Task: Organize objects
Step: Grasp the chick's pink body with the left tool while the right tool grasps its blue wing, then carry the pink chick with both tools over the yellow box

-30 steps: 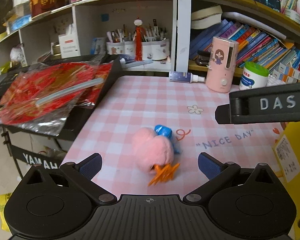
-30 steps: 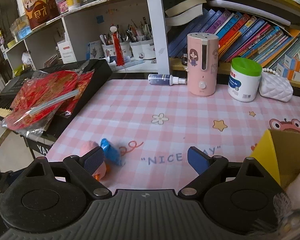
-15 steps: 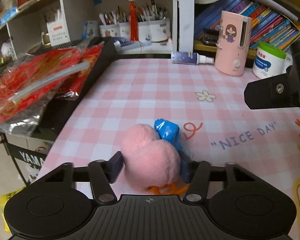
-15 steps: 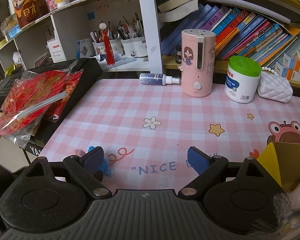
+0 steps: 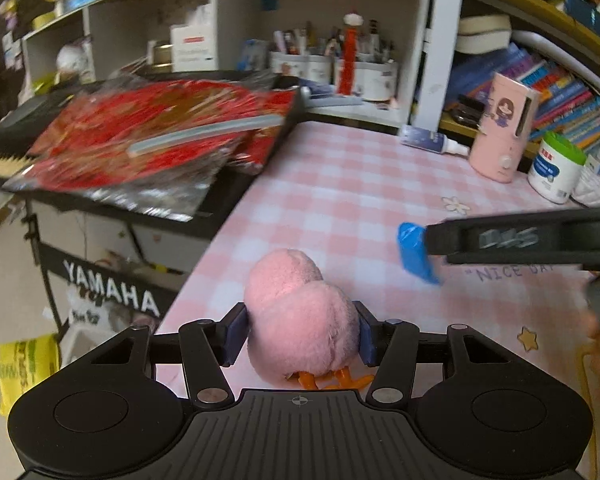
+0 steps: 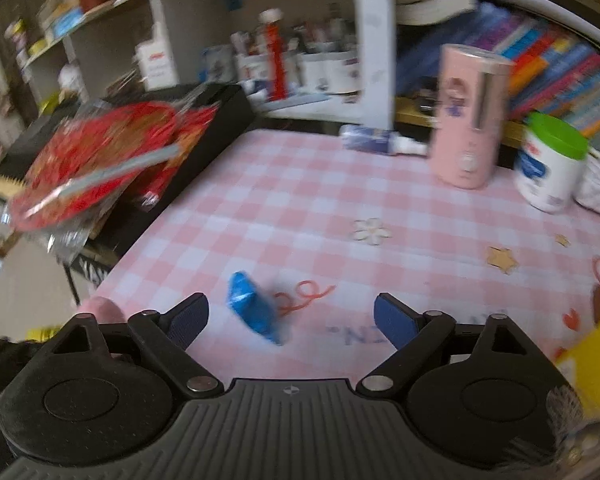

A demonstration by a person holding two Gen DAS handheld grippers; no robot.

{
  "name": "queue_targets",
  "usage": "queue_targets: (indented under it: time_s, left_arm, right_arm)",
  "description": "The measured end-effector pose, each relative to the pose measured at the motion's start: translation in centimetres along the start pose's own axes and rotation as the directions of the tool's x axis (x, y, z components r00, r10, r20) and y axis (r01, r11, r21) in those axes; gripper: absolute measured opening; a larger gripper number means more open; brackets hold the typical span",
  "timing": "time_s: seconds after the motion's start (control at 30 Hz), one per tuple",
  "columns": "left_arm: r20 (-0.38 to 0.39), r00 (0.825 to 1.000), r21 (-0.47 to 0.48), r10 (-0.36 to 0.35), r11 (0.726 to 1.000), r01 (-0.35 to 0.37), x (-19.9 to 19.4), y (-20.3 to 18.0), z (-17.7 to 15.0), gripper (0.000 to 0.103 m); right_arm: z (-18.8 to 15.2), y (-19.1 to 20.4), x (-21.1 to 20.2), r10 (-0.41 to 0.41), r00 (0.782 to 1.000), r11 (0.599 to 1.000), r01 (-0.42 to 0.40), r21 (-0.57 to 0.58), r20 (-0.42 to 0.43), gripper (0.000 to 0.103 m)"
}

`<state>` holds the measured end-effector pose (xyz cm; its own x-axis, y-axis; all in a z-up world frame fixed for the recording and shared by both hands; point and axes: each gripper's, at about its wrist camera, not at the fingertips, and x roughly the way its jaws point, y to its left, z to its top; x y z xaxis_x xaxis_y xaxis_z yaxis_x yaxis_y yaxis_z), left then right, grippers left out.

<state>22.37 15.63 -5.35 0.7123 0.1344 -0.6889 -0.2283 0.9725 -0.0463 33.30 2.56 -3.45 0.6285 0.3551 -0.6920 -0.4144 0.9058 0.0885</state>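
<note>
Two pads of my left hand-held gripper [image 5: 300,334] squeeze the soft, light pink plush chick [image 5: 300,316] mid-body; my right hand-held gripper [image 6: 290,318], jaws just narrowing slightly, gapes empty.

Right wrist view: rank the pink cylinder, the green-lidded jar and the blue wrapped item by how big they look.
1. pink cylinder
2. green-lidded jar
3. blue wrapped item
The blue item sits nearest the camera and is blurred, so its true size may be smaller still.
</note>
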Motion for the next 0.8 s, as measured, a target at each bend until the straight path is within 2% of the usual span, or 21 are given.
queue_targets:
  time_s: [0.1,0.17,0.3,0.37,0.43,0.6,0.8]
  left_arm:
    - [-0.004,1.000,-0.029,0.009,1.000,-0.009,-1.0,1.0,-0.5,0.053]
    - [-0.001,1.000,-0.040,0.011,0.999,-0.011,-1.5,1.3,-0.6,0.053]
    - [0.018,1.000,-0.031,0.003,1.000,-0.002,-2.5,1.4,-0.7,0.052]
    - [0.022,1.000,-0.025,-0.006,1.000,0.006,-2.9,1.5,-0.7,0.052]
    - [0.023,1.000,-0.021,-0.013,1.000,0.014,-3.2,1.5,-0.8,0.052]
    - [0.034,0.999,-0.011,-0.033,0.999,0.033,-4.2,1.6,-0.7,0.053]
    - [0.062,0.996,-0.008,-0.070,0.997,0.070,-6.1,1.9,-0.8,0.052]
  right_arm:
    - [-0.5,2.0,1.6,0.011,1.000,0.993,-0.010,-0.116,0.004,0.081]
    - [-0.8,2.9,2.9,-0.010,1.000,0.983,0.012,-0.185,0.012,0.072]
    - [-1.1,3.3,5.4,-0.052,0.999,0.969,0.051,-0.243,0.002,0.059]
    - [-1.2,3.1,6.2,-0.059,0.998,0.966,0.056,-0.253,-0.006,0.040]
    - [-1.2,2.8,6.5,-0.061,0.998,0.967,0.056,-0.249,-0.012,0.026]
    - [-1.1,2.6,4.7,-0.042,0.999,0.976,0.045,-0.215,0.018,0.025]
    - [-1.3,2.3,-0.3,-0.002,0.999,0.990,0.006,-0.143,0.033,0.025]
